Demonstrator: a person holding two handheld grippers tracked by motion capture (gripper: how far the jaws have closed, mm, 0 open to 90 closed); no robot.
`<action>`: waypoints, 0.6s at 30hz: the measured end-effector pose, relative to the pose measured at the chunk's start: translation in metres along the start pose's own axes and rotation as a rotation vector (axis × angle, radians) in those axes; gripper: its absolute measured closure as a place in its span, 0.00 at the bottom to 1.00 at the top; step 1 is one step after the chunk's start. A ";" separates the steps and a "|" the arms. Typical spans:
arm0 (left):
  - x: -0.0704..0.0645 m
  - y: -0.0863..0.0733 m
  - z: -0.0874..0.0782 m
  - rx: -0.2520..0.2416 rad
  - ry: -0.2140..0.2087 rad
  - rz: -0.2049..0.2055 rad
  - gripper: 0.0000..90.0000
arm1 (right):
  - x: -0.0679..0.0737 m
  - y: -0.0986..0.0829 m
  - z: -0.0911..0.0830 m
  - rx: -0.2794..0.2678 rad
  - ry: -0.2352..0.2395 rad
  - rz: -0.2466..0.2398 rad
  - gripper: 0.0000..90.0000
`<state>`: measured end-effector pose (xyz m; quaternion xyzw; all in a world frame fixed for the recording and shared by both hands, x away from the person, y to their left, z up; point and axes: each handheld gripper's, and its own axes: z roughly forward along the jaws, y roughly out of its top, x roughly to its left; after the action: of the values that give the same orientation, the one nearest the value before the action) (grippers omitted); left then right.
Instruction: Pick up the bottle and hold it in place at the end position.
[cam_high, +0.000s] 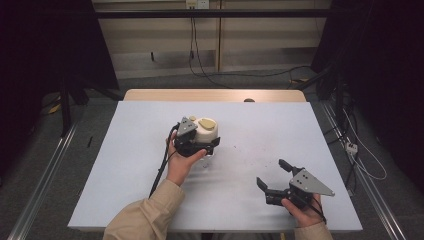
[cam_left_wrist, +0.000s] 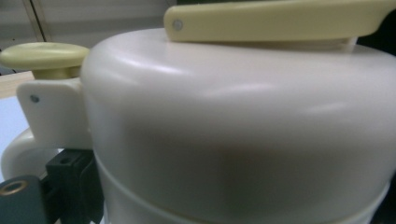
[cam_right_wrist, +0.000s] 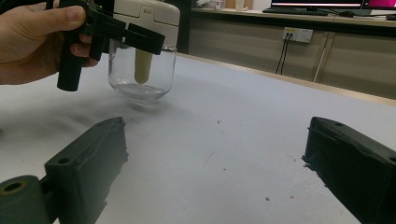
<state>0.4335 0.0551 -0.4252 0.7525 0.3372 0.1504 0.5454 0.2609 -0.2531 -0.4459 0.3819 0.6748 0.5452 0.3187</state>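
A lidded glass jar (cam_high: 206, 135) near the table's (cam_high: 125, 165) middle is the sole obstacle; bare surface surrounds it.

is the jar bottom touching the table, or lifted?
Apart. In the right gripper view the glass jar hangs in the left gripper, with bare table and a shadow visible beneath its base.

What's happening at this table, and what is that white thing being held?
A person holds a hand-held gripper in each hand. The left hand-held gripper is clamped on the cream lid of a clear glass jar, which the right gripper view shows lifted just off the grey table. The right hand-held gripper rests open and empty near the table's right front.
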 end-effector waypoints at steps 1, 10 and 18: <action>0.000 0.000 0.001 0.000 0.003 -0.005 0.06 | 0.000 0.000 0.000 0.000 -0.001 -0.001 0.06; -0.002 0.004 0.006 0.005 0.007 0.010 0.06 | 0.000 0.000 0.000 0.001 0.001 -0.001 0.06; -0.009 0.007 0.014 0.000 -0.008 0.002 0.06 | 0.000 0.000 0.000 -0.002 0.000 0.000 0.06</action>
<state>0.4384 0.0377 -0.4224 0.7534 0.3343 0.1477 0.5466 0.2608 -0.2536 -0.4459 0.3819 0.6743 0.5457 0.3190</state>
